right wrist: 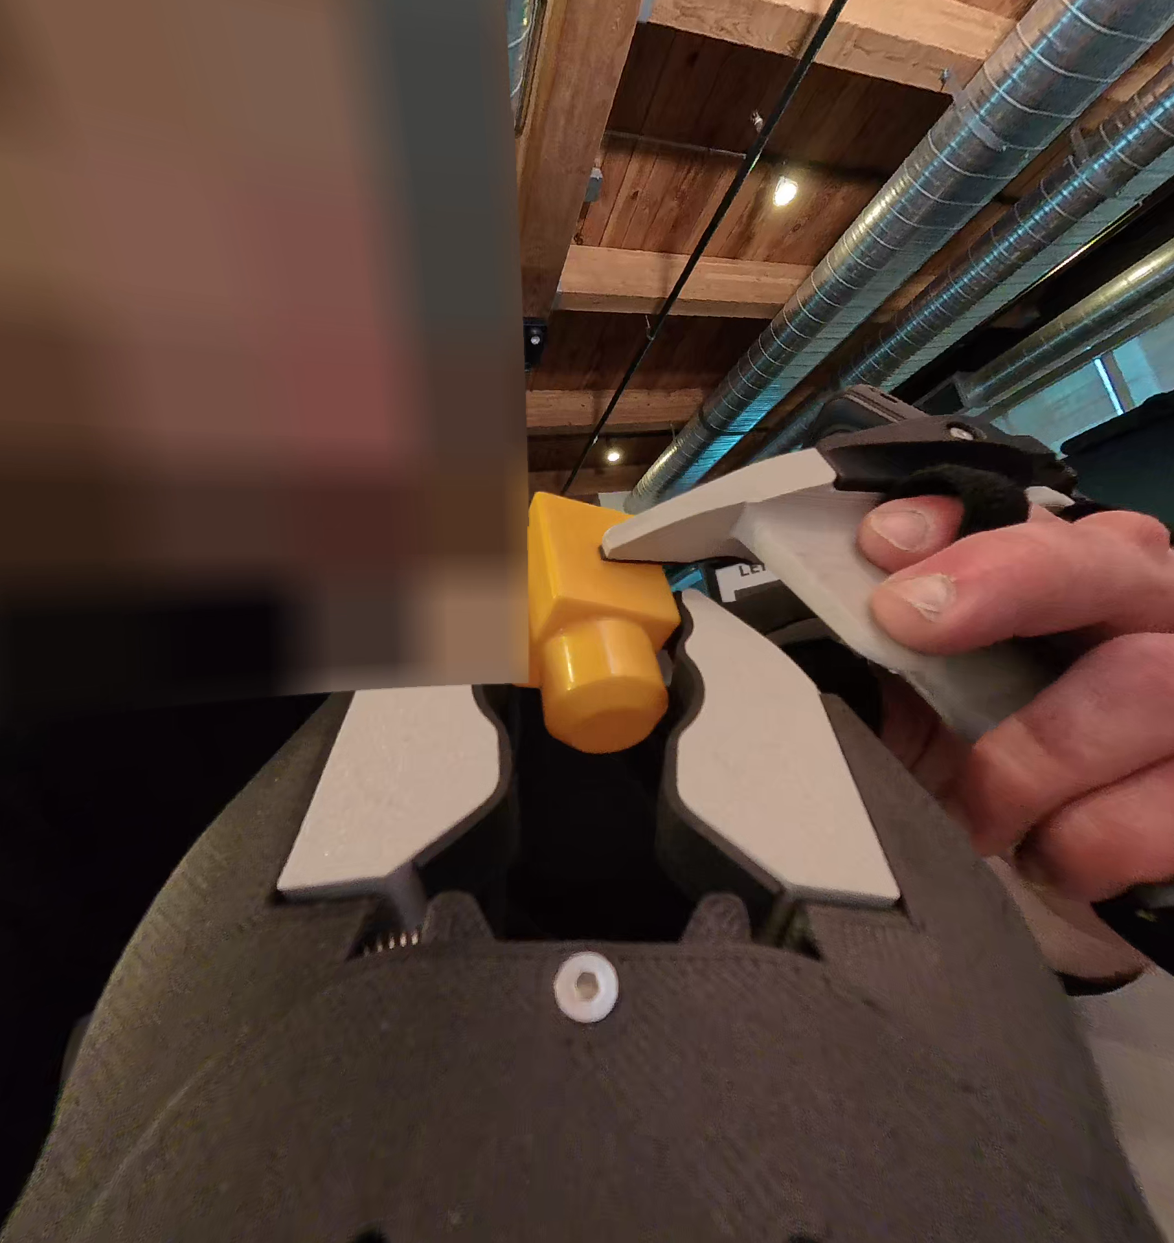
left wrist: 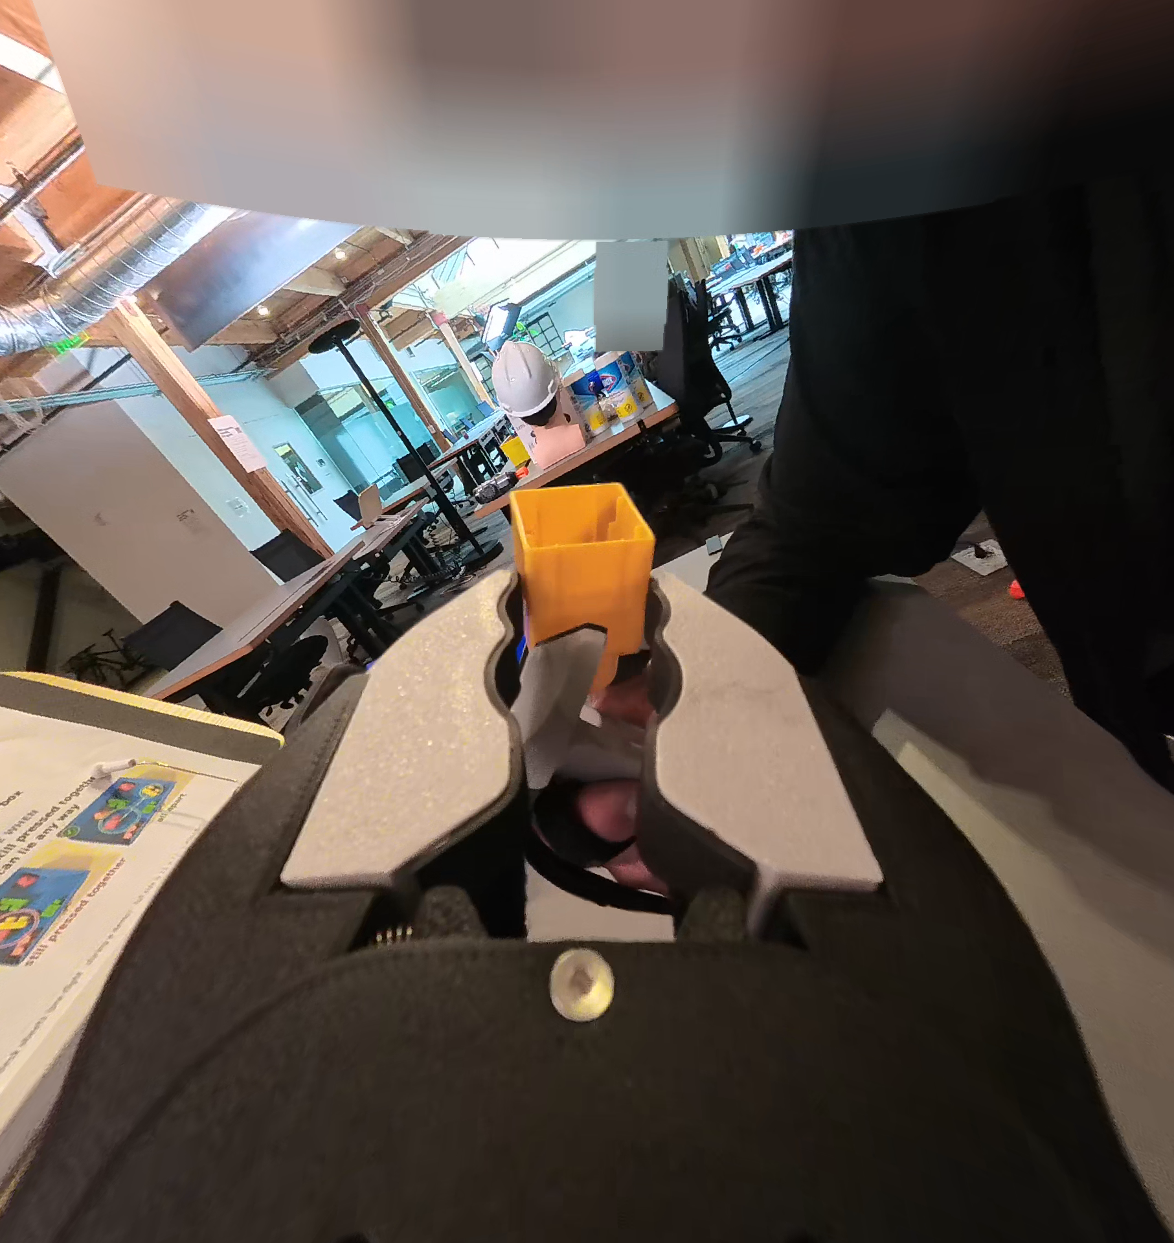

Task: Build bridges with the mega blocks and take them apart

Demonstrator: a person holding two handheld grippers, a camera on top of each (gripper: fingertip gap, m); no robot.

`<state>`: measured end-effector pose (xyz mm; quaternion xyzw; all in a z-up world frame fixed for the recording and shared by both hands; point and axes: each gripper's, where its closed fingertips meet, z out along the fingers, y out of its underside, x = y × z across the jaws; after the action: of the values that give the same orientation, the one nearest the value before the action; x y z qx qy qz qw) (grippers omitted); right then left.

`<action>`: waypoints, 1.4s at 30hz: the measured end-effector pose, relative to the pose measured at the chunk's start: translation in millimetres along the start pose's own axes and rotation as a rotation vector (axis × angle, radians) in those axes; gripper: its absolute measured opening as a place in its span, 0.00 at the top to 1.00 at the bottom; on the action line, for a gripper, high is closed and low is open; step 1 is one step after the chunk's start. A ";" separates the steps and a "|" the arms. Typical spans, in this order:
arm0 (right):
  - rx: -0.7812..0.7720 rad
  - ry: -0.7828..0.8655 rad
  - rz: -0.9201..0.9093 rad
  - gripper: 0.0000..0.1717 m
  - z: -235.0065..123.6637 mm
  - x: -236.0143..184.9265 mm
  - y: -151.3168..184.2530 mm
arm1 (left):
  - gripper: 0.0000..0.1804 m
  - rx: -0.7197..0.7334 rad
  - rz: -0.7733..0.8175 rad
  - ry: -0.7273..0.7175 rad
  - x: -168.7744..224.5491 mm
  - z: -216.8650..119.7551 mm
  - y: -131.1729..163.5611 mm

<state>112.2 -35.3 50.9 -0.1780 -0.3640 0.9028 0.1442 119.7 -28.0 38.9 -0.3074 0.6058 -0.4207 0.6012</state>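
A yellow single-stud block [left wrist: 580,572], hollow underside upward at frame centre, is being clamped by both grippers' jaws.

Each claw [left wrist: 580,605] has pale grey, wavy-edged fingers [left wrist: 429,726] set in a black, rough-textured printed body with one silver screw [left wrist: 582,985] at centre and a small spring [right wrist: 392,940]. A black strap [right wrist: 967,494] loops over the hand [right wrist: 1041,672]; the sleeve [left wrist: 907,471] is black.

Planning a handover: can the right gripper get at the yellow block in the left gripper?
Probably yes: the yellow block sits stud-first between the right gripper's fingers, with nothing in between. Whether they press on it is unclear.
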 end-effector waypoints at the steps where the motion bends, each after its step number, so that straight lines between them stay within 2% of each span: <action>1: -0.007 0.012 -0.010 0.73 -0.1 0.6 0.2 | 0.81 -0.008 -0.001 -0.003 -0.3 -0.7 0.8; 7: -0.083 0.120 -0.050 0.76 -5.6 8.3 0.2 | 0.82 -0.116 -0.033 -0.026 -7.7 -11.1 8.0; 11: -0.218 0.360 -0.131 0.78 -29.9 21.2 -8.3 | 0.84 -0.190 -0.020 -0.153 -26.6 -39.7 7.9; 14: -0.413 0.618 -0.210 0.78 -63.5 22.4 -12.7 | 0.86 -0.305 0.013 -0.255 -33.9 -66.5 22.9; 17: -0.642 0.904 -0.236 0.78 -107.6 18.6 -11.4 | 0.88 -0.369 -0.045 -0.290 -31.3 -88.0 43.9; 19: -0.862 1.091 -0.211 0.78 -140.4 16.3 2.7 | 0.88 -0.404 -0.091 -0.309 -29.3 -98.8 59.7; 23: -1.301 1.297 -0.165 0.78 -190.2 12.1 41.4 | 0.88 -0.556 -0.135 -0.337 -24.8 -112.5 98.4; 28: -1.642 1.307 -0.045 0.78 -215.1 24.8 88.2 | 0.88 -0.678 -0.178 -0.341 -21.7 -121.6 128.7; 32: -1.833 1.335 0.063 0.78 -232.1 23.9 100.3 | 0.88 -0.688 -0.203 -0.325 -18.9 -120.8 138.9; 37: -1.945 1.343 0.163 0.78 -241.0 27.6 108.1 | 0.88 -0.699 -0.211 -0.326 -18.9 -122.9 144.1; 41: -1.941 1.349 0.168 0.77 -236.5 40.1 108.8 | 0.89 -0.699 -0.218 -0.330 -19.0 -125.3 144.5; 42: -1.932 1.353 0.155 0.73 -235.4 43.4 108.5 | 0.88 -0.705 -0.215 -0.332 -19.1 -126.2 145.0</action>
<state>159.5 49.0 -193.4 -0.6768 -0.7336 -0.0187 0.0581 16.1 72.7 -89.4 -0.6202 0.5720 -0.1925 0.5011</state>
